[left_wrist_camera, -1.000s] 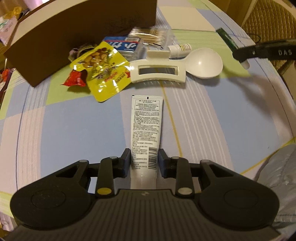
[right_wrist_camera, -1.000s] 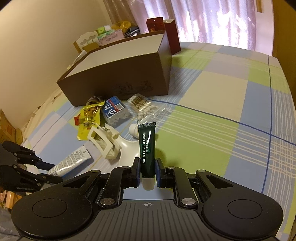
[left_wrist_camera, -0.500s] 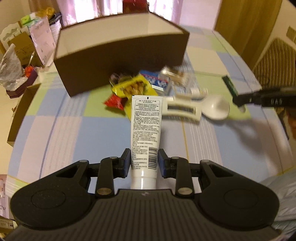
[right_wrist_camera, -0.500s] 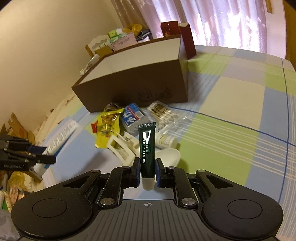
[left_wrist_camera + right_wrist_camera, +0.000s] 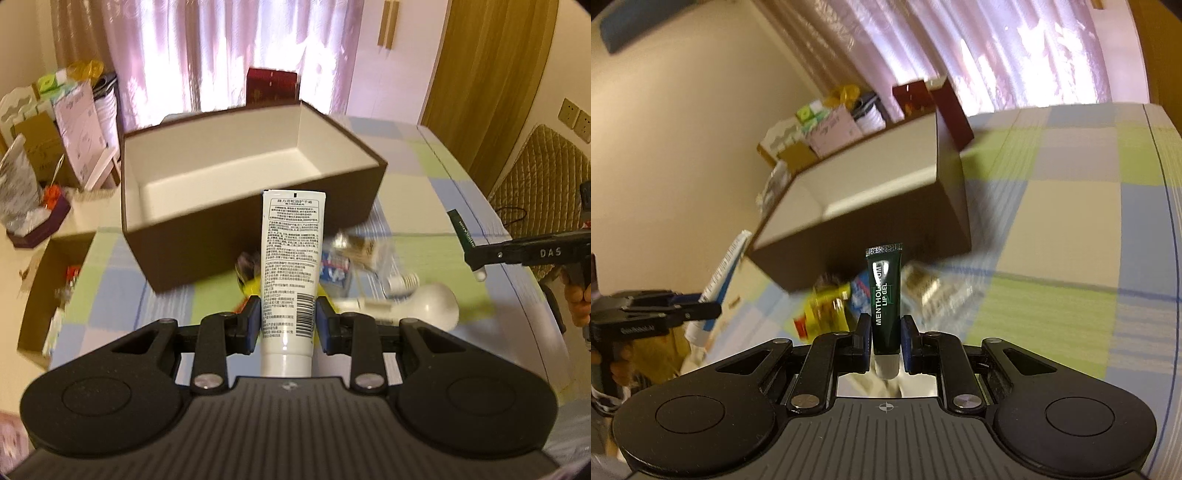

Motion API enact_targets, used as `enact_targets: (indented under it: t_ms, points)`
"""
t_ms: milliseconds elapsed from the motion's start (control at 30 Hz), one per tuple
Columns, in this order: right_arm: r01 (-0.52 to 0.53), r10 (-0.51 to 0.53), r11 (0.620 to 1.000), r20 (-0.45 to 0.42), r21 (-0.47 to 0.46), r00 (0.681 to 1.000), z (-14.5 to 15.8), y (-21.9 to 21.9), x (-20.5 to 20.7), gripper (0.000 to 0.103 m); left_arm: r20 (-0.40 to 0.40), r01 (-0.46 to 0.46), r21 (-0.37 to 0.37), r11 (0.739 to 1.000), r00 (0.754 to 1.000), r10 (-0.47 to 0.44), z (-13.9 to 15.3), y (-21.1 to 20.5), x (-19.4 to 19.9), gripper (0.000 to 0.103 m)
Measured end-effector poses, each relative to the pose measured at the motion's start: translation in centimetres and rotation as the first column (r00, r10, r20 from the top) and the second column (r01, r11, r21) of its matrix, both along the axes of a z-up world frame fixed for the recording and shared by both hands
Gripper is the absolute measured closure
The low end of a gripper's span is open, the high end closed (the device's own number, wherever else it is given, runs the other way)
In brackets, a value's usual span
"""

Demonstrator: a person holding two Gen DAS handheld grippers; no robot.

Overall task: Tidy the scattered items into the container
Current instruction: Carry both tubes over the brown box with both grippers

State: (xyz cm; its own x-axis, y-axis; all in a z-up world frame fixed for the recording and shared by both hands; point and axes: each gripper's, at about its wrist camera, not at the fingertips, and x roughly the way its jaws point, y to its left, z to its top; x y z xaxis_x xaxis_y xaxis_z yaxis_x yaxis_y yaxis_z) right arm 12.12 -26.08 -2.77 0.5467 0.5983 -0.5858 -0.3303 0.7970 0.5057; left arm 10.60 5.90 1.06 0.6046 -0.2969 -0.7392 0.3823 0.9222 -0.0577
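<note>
Both tubes are up in the air now, close to the brown box.

The left hand-held gripper (image 5: 288,325) pinches a white hand cream tube (image 5: 291,266), which lay on the desk (image 5: 424,199) a second ago. The right hand-held gripper (image 5: 885,338) pinches a dark green lip gel tube (image 5: 885,295), and it has come up too. The brown box (image 5: 258,206) now shows its white inside, with nothing in it. A white spoon (image 5: 432,306), a yellow snack bag (image 5: 827,306) and other small things lie on the desk before the box.
</note>
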Motion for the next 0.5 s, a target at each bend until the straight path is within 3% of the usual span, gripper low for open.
enact_targets:
  t_ms: [200, 500]
  points:
    - [0.006, -0.009, 0.999, 0.058, 0.049, 0.998, 3.0, 1.2, 3.7, 0.084, 0.055, 0.045, -0.013, 0.999, 0.998, -0.045, 2.0, 1.2, 4.3, 0.077]
    - [-0.011, 0.006, 0.999, 0.134, 0.033, 0.991, 6.1, 6.4, 10.1, 0.084, 0.110, 0.103, -0.010, 0.995, 0.989, -0.101, 4.4, 2.7, 11.5, 0.077]
